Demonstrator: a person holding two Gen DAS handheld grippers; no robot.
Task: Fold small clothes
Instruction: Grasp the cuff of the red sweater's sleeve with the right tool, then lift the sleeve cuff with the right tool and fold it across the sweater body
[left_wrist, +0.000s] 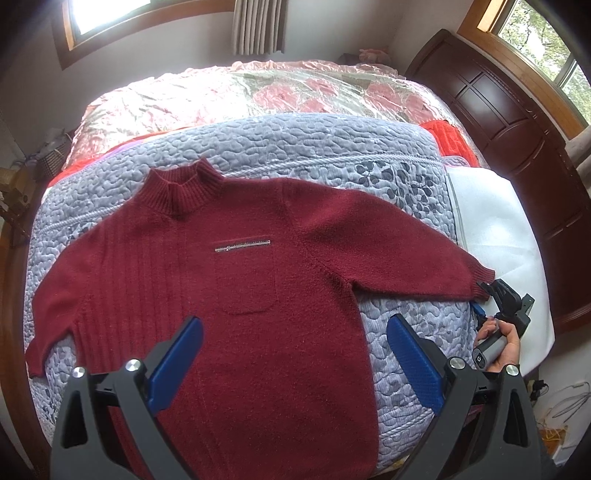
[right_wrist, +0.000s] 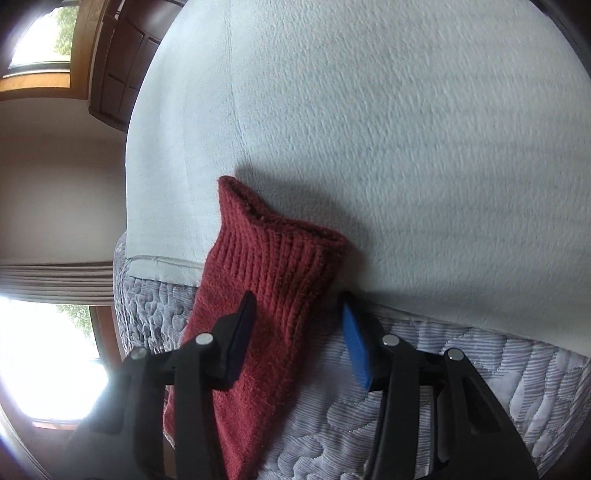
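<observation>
The red sweater (left_wrist: 236, 295) is laid flat, face up, on the grey quilt (left_wrist: 332, 147), sleeves spread so they can be folded in. The cuff (right_wrist: 273, 251) is straddled by the right gripper (right_wrist: 297, 325), jaws apart, nothing pinched yet. The left gripper (left_wrist: 295, 354) is held wide open over the hem.

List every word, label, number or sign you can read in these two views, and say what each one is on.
None can be read.
Silvery strip above the pocket of the red sweater: may carry lettering, too small and blurred to read.
Small round mark on the grey handle of the right gripper: a symbol, not legible.
Right wrist view: sleeve cuff, no text.
</observation>
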